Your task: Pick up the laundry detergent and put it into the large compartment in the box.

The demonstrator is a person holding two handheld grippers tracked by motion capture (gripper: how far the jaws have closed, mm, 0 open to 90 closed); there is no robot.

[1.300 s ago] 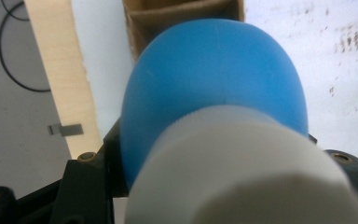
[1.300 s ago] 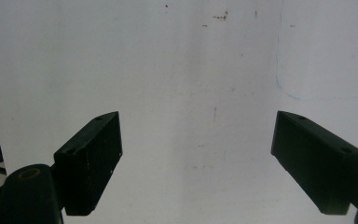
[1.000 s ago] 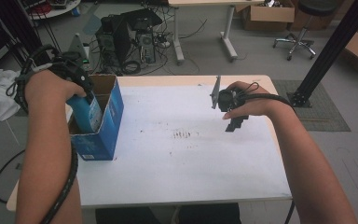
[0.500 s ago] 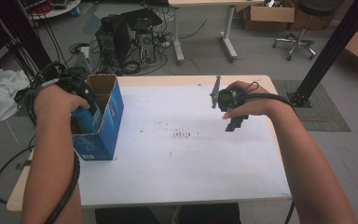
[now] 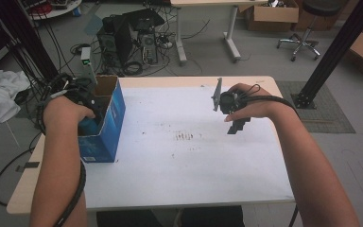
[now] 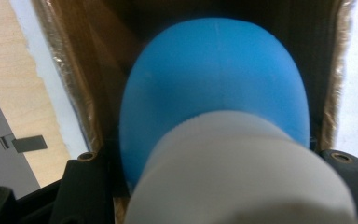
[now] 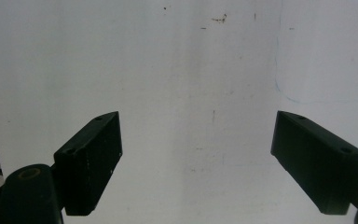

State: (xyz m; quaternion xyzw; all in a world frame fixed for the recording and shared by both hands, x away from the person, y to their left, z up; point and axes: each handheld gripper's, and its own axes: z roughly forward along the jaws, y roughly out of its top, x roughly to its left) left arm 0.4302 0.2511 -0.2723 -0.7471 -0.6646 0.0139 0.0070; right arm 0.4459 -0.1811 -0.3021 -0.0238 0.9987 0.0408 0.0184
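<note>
The left gripper (image 5: 89, 124) clamps a blue-and-white object (image 6: 214, 98) down inside the open box (image 5: 115, 111) at the table's (image 5: 189, 179) left edge, so only letting go seems left, while the right gripper (image 7: 198, 158) hovers open and empty at the right.

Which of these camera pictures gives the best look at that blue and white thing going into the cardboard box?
The left gripper view: the blue and white object sits close up between the black jaws, inside the cardboard box. The high view shows just a blue patch in the box, under the hand. The right gripper view looks at the white table.
</note>
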